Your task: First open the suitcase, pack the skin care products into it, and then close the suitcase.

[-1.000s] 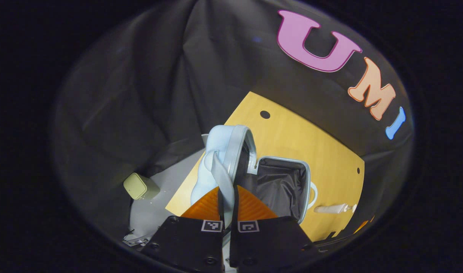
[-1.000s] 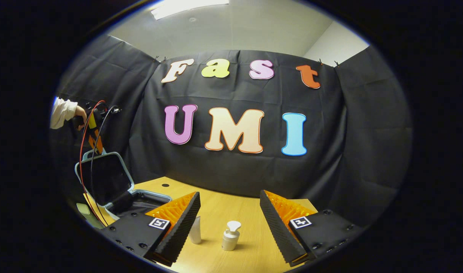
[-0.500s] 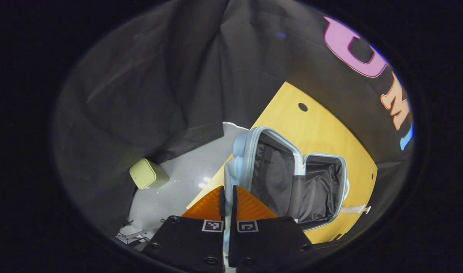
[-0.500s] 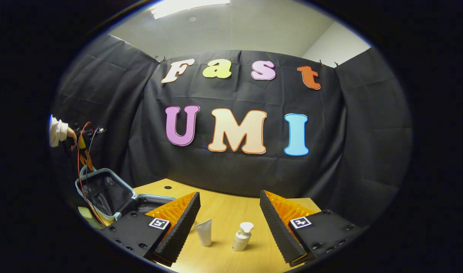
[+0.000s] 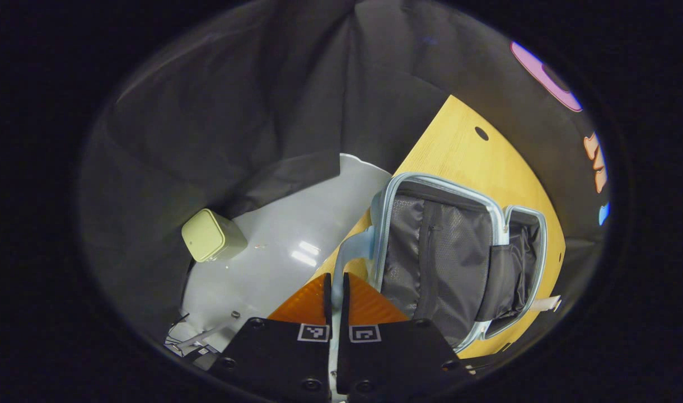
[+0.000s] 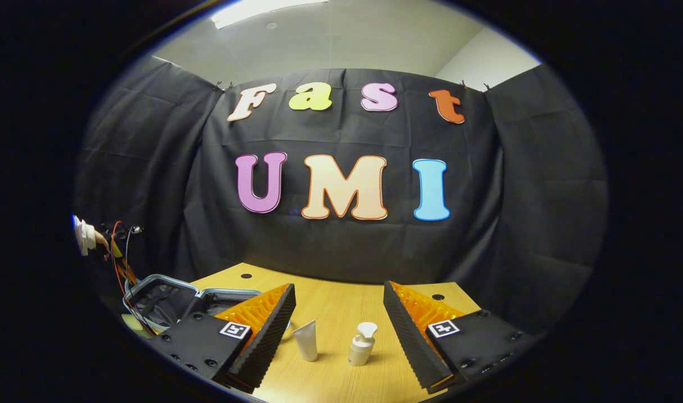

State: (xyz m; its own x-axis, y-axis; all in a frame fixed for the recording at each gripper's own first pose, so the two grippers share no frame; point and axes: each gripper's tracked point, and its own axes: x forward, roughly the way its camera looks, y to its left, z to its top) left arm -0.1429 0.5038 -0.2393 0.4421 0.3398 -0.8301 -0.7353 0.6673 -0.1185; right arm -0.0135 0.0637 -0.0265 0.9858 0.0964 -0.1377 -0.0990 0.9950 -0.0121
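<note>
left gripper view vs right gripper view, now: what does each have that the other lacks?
Left gripper view: the left tool shut on the suitcase's pale blue strap, and the lid's mesh lining seen close. Right gripper view: the open right tool facing the pump bottle, plus a hand at far left. Both: the open suitcase, the wooden table and the white tube.

- The suitcase [image 5: 459, 252] is seen lying open on the surface [image 5: 464, 151].
- Its pale strap [image 5: 341, 263] is pinched between the left gripper [image 5: 335, 291] jaws.
</note>
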